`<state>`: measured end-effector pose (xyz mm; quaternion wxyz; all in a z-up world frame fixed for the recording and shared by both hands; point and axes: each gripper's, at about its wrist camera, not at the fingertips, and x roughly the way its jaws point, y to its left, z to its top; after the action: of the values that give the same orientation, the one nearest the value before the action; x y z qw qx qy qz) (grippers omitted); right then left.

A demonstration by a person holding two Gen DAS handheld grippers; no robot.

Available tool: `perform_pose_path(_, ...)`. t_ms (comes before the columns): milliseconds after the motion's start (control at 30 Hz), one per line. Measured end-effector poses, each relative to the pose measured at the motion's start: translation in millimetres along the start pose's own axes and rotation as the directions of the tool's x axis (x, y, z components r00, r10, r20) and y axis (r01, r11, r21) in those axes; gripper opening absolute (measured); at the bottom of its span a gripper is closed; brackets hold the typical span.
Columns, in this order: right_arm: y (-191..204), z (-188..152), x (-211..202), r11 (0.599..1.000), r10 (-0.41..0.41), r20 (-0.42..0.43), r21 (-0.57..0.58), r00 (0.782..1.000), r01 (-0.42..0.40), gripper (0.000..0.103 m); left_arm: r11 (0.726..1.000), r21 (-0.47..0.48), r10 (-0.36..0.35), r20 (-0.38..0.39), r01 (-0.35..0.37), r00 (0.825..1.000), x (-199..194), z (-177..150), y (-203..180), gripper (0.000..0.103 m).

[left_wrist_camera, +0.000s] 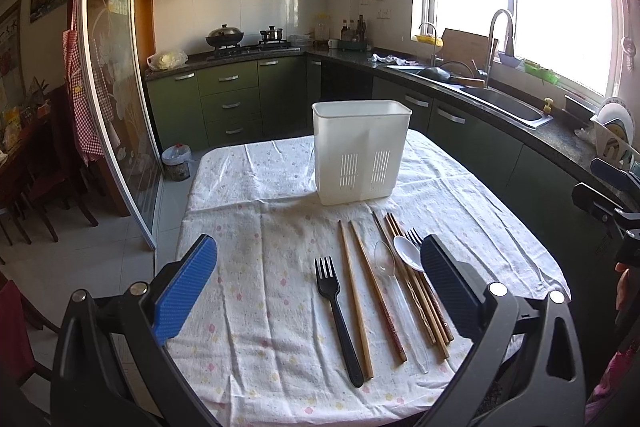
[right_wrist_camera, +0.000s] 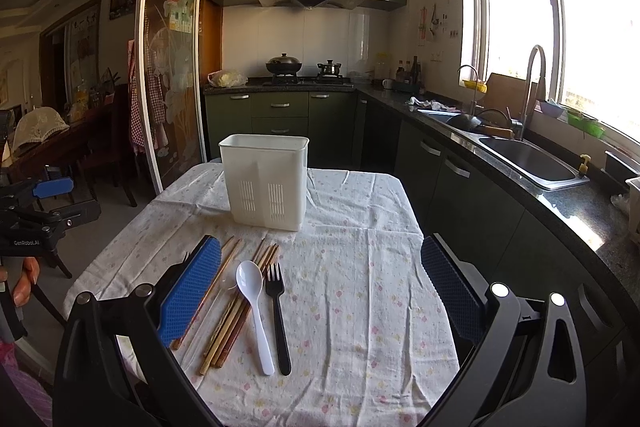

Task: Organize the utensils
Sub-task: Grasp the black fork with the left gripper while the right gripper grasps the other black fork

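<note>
- The counter (left_wrist_camera: 248, 327) carries a white cloth with a small floral print; every utensil lies on it.
- The left claw (left_wrist_camera: 318, 281) hangs above the near half of the cloth, spread wide, nothing between its blue pads and nothing touched.
- The right claw (right_wrist_camera: 320, 287) is likewise spread wide and empty above the cloth, with bare fabric showing between its fingers.
- A white plastic utensil holder (left_wrist_camera: 361, 151) stands upright toward the far edge, with slotted vents low on its front wall; its inside cannot be seen.
- Wooden chopsticks (left_wrist_camera: 356, 297) lie in a loose row just in front of the holder, some pale, some darker brown, running roughly near-to-far.
- A black plastic fork (left_wrist_camera: 338, 319) lies at the left end of the row, tines toward the holder.
- A second black fork (right_wrist_camera: 279, 319) lies at the right end, touching or nearly touching a white plastic spoon (right_wrist_camera: 254, 311).
- A clear plastic spoon (left_wrist_camera: 394, 291) lies among the chopsticks, hard to make out.
</note>
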<state>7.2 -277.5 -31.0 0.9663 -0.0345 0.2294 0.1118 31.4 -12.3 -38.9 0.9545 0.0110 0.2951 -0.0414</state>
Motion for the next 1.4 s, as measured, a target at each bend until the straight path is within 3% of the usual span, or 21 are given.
perform_pose_path(133,-3.4,-5.2,24.6,0.998,0.057,-0.100,0.022,0.993,-0.055,0.099,0.999,-0.032,-0.023,-0.126,0.019,0.992,32.9,-0.8,4.7,0.097)
perform_pose_path(300,-5.7,-11.0,61.9,0.996,0.094,-0.210,0.028,0.973,-0.090,0.099,0.998,-0.051,-0.051,-0.257,0.040,0.965,72.8,0.1,6.8,0.097)
perform_pose_path(500,-16.9,-20.9,109.2,0.979,0.193,-0.359,0.129,0.913,-0.157,0.099,0.998,-0.060,-0.054,-0.362,0.035,0.931,117.5,-2.8,7.5,0.096)
perform_pose_path(533,-18.8,-22.2,113.0,0.977,0.204,-0.367,0.142,0.908,-0.162,0.099,0.998,-0.062,-0.050,-0.383,0.029,0.922,125.2,-4.7,8.0,0.093)
perform_pose_path(600,-21.8,-24.1,117.5,0.977,0.200,-0.370,0.151,0.907,-0.153,0.097,0.998,-0.063,-0.039,-0.430,0.013,0.902,139.1,-10.9,8.1,0.077)
perform_pose_path(633,-23.5,-24.2,117.9,0.977,0.197,-0.370,0.155,0.908,-0.149,0.095,0.998,-0.064,-0.033,-0.451,0.005,0.892,145.8,-14.4,8.1,0.074)
perform_pose_path(833,-27.3,-22.6,122.1,0.976,0.197,-0.379,0.159,0.904,-0.146,0.068,0.998,-0.045,0.007,-0.544,-0.038,0.839,172.0,-34.3,9.0,0.050)
perform_pose_path(1033,-20.0,-21.2,122.0,0.976,0.205,-0.378,0.143,0.903,-0.162,0.065,0.998,-0.032,0.022,-0.555,-0.048,0.832,168.1,-35.5,4.1,0.043)
perform_pose_path(1267,-12.9,-18.8,121.8,0.977,0.211,-0.376,0.122,0.902,-0.177,0.067,0.996,-0.092,-0.054,-0.594,-0.002,0.803,164.1,-43.0,-1.8,0.039)
perform_pose_path(1400,-9.6,-15.6,121.7,0.976,0.217,-0.367,0.116,0.904,-0.187,0.068,0.996,-0.093,-0.046,-0.596,-0.011,0.802,166.4,-41.6,-4.4,0.034)
